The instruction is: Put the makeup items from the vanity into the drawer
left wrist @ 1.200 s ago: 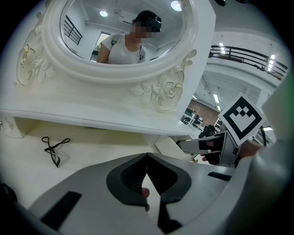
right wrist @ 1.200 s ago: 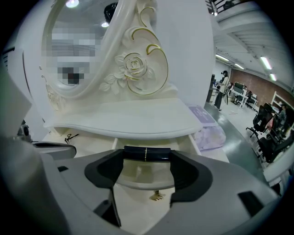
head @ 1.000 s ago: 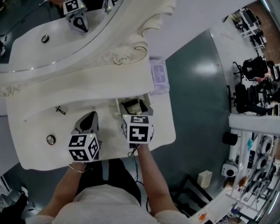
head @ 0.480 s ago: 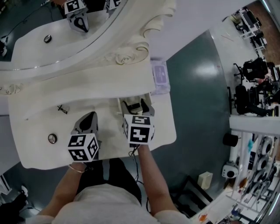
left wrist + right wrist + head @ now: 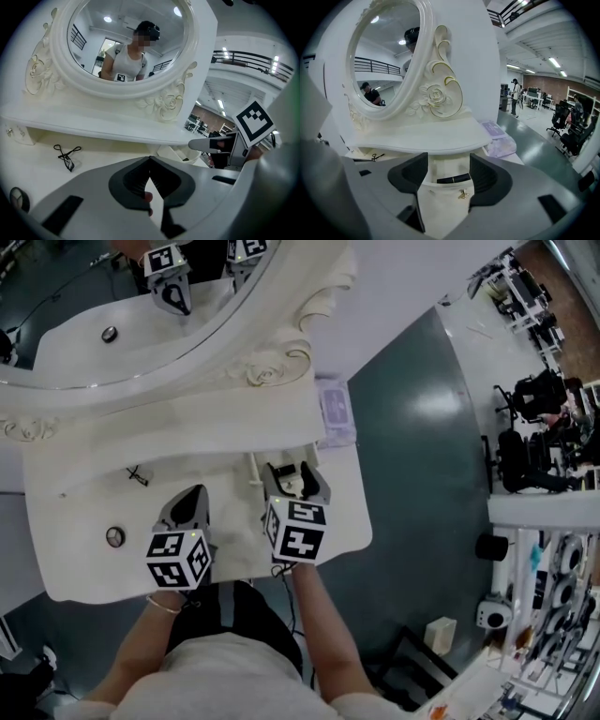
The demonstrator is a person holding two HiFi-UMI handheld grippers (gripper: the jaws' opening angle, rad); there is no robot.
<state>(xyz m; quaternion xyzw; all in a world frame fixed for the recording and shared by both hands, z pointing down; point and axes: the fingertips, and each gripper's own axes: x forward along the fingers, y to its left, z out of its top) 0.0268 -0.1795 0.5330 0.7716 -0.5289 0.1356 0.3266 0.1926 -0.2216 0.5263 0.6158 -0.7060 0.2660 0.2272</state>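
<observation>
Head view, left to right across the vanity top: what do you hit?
small round item → black wire item → left claw, shut → right claw, open → purple packet

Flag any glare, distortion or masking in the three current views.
Head view: bright glare patch on the dark floor, otherwise evenly lit. Left gripper view: heavy fisheye bending, black corners, a mosaic patch inside the mirror. Right gripper view: same fisheye and black corners; the drawer reads sharp.

A small cream drawer with a gold knob is seen open; a thin black wire item is laid on the white counter, well left of it.
</observation>
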